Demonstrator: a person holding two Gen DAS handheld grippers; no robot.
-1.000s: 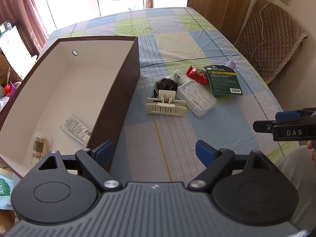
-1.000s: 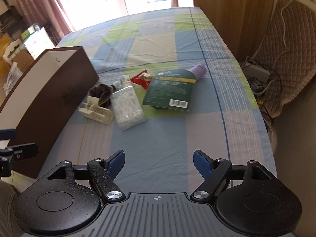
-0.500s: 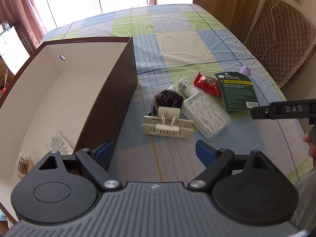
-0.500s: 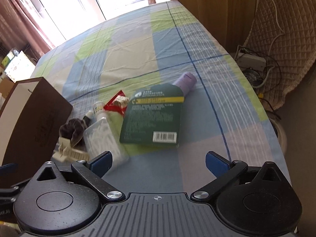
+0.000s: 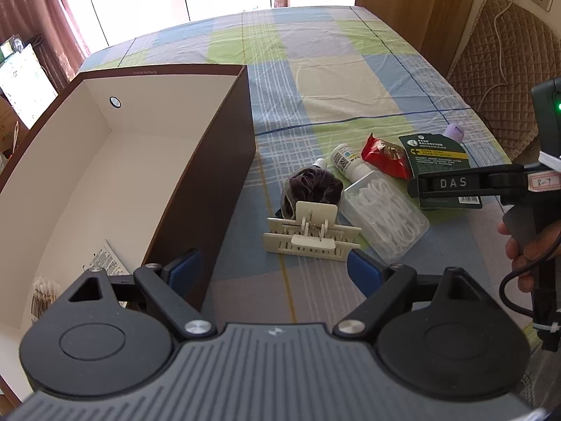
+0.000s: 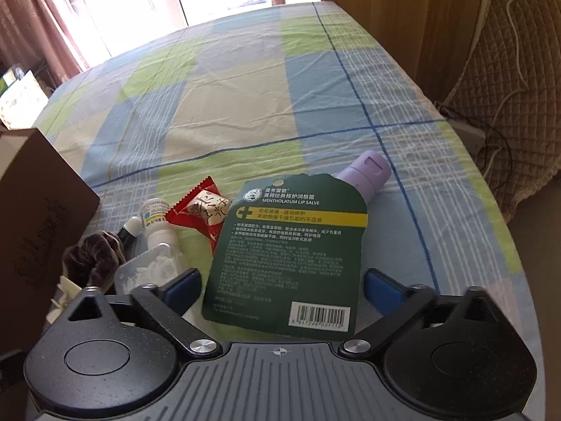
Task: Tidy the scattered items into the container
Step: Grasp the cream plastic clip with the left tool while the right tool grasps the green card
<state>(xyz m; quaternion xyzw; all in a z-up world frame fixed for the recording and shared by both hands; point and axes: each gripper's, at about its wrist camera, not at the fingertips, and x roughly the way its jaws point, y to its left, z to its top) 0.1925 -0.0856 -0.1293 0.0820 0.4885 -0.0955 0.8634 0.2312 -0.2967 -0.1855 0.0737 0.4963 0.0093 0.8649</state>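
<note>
Green card packaging, the lip salve packet (image 6: 291, 256), lay flat on the checked counter cloth (image 6: 245, 105) between the spread fingers of our right gripper (image 6: 282, 284), which hovered just above its near end, fingers released and holding nothing. A purple tube (image 6: 368, 172) poked out from under the packet's far edge. To its left lay the rest of the scatter: a red sweet wrapper (image 6: 201, 210), a small white bottle (image 6: 156, 224), a clear box of floss picks (image 5: 385, 217), a dark hair scrunchie (image 5: 312, 189) and a cream hair clip (image 5: 312, 235). The brown box (image 5: 217, 161) stood open just beside them, with a sachet (image 5: 105, 263) and a pack of cotton buds (image 5: 44, 294) already inside.

We judged the step in hand to be the right hand's reach for the packet. The next move would call for lowering the fingers to the cloth and closing on the thin card's edges without catching the fabric.

Our left gripper (image 5: 271, 273) waited with fingers apart and empty, just short of the hair clip.

Compared with half a second earlier, the right gripper had come closer, so the packet filled more of its view, and the left gripper had edged nearer the clip.
</note>
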